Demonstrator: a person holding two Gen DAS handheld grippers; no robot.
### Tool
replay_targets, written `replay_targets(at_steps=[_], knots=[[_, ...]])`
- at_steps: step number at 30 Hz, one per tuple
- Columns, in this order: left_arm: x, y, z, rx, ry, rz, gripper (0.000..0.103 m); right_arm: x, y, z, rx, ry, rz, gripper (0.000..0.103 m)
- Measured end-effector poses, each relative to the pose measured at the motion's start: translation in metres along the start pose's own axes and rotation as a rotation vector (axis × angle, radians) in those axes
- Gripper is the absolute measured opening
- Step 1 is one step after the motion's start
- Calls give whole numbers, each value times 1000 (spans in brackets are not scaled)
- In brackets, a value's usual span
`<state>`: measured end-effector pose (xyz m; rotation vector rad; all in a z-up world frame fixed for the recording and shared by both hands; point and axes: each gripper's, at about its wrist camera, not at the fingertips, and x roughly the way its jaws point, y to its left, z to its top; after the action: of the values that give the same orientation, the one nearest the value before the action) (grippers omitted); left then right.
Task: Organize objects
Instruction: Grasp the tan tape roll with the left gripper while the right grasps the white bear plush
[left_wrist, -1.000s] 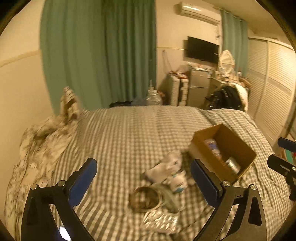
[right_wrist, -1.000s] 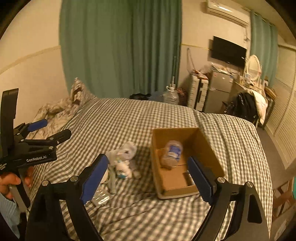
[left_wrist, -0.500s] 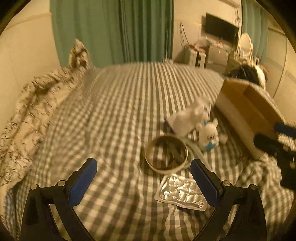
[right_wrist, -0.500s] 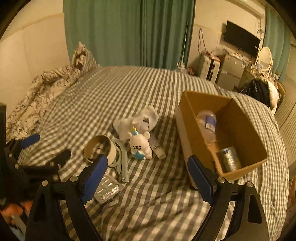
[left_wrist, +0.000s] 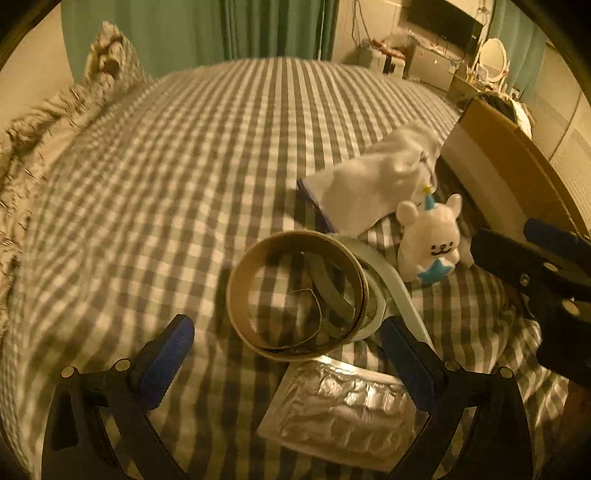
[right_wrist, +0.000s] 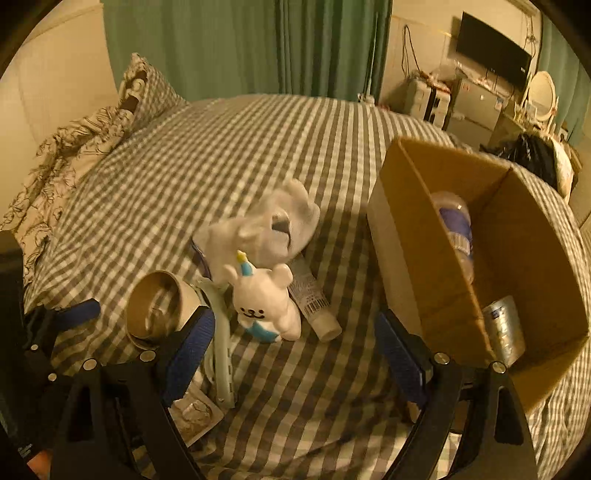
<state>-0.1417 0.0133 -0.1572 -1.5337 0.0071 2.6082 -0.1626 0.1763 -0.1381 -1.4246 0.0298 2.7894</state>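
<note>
Hovering over a checked bed, two wide-open grippers face a small heap beside a box.

The box, open-topped, lies to the right of the heap and already holds a bottle and a can. The left gripper stands empty with jaws wide; the tape ring lies flat straight ahead between its fingers, the foil pack just under them. The right gripper is as wide and also empty; the plush bear sits upright straight ahead. A tube touches the bear's right side, long axis running away from the claw, cap nearest. I judge the left nearer the ring, the right nearer bear and tube.
</note>
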Motion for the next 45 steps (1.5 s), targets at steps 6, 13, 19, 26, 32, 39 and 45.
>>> replay_targets(at_steps=[6, 13, 19, 26, 32, 39, 45], knots=[[22, 3, 8, -26, 36, -15, 101, 19, 2, 6, 3, 26, 27, 88], [23, 11, 4, -54, 18, -26, 86, 46, 15, 18, -42, 55, 18, 88], [2, 34, 0, -147, -45, 13, 86, 57, 22, 19, -47, 74, 17, 81], [-14, 32, -1, -136, -72, 49, 86, 65, 21, 18, -23, 100, 11, 50], [-39, 40, -5, -152, -106, 71, 86, 40, 27, 10, -13, 46, 25, 44], [-78, 35, -10, -117, -162, 102, 86, -8, 29, -4, 2, -32, 27, 44], [-116, 21, -14, -94, -220, 97, 85, -56, 25, -18, 27, -102, 39, 44]])
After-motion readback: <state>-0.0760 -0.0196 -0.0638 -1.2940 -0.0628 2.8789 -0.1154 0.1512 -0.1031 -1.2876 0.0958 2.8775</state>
